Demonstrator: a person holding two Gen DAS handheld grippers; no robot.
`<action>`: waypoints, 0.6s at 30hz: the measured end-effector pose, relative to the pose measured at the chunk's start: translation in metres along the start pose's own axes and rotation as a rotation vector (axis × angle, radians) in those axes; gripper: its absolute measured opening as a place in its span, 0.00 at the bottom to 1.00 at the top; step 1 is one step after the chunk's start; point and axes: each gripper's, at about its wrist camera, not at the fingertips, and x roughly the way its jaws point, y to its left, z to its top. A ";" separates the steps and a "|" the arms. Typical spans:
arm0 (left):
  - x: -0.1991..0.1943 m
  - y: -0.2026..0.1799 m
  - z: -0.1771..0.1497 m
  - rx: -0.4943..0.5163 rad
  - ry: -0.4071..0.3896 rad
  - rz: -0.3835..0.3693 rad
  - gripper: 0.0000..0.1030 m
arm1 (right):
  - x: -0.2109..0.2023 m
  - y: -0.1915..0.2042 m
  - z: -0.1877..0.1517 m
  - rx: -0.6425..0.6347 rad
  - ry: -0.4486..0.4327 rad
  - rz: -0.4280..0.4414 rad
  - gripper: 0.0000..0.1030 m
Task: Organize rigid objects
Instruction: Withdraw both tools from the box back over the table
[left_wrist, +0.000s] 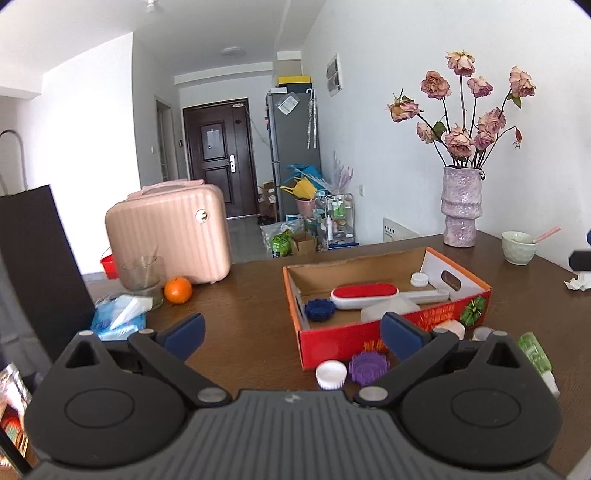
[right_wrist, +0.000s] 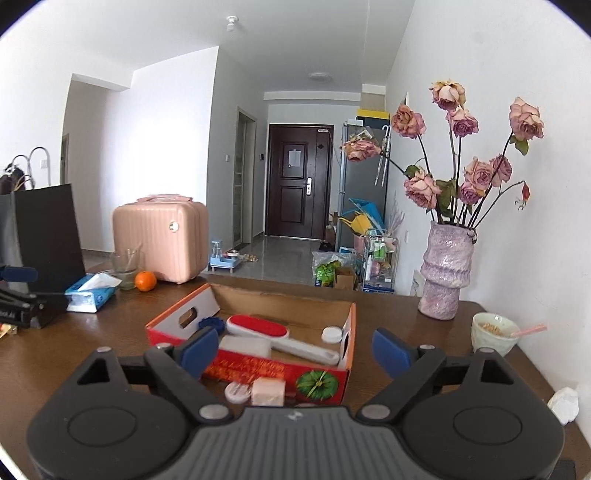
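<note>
Both tools empty, jaws spread wide: left tool (left_wrist: 291, 334), right tool (right_wrist: 295, 350), both hovering over the counter (left_wrist: 240, 295) just short of the red box (left_wrist: 369, 332)

In the box already: lint brush (left_wrist: 364, 293), blue cap (left_wrist: 319, 309), small white lid (left_wrist: 419, 279), a frosted white block

Loose on the counter against the box front: white cap (left_wrist: 331, 373), purple ridged cap (left_wrist: 368, 366), pink jar (right_wrist: 268, 390), flat round lid (right_wrist: 236, 391), green-label bottle (left_wrist: 535, 352)

Handling guess: caps are light, stiff plastic and won't crush. Purple one's ridges give bite, pinch across the rim. White cap is smoother and may skid, so close squarely across its diameter. Bottle looks to be lying down and may roll; take it mid-body
</note>
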 end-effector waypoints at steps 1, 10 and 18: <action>-0.008 0.000 -0.004 -0.003 -0.009 -0.005 1.00 | -0.005 0.003 -0.006 -0.001 0.004 0.010 0.89; -0.057 0.007 -0.059 -0.108 -0.010 -0.009 1.00 | -0.034 0.012 -0.075 0.022 0.114 0.016 0.89; -0.049 0.014 -0.101 -0.139 0.118 0.010 1.00 | -0.031 0.002 -0.120 0.143 0.212 -0.007 0.89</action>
